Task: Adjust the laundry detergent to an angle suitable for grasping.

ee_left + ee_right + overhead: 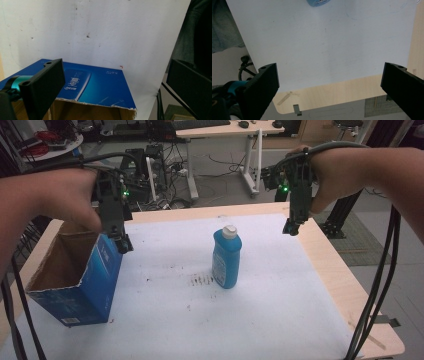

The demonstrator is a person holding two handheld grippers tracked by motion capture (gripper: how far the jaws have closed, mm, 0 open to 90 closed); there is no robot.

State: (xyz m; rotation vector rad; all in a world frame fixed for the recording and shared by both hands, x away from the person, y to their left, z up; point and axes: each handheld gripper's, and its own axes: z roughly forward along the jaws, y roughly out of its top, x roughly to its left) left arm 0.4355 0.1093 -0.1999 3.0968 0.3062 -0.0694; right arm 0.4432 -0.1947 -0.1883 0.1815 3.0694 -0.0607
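One blue bottle [226,258], one open blue cardboard box [80,280], one white sheet [280,310] on one tabletop [345,285].

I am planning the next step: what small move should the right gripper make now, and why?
Probably lower the right gripper toward the blue bottle. Its jaws stand open with nothing between them, and it hangs above the table's far right edge, while the bottle stands upright and untouched beside the open box.
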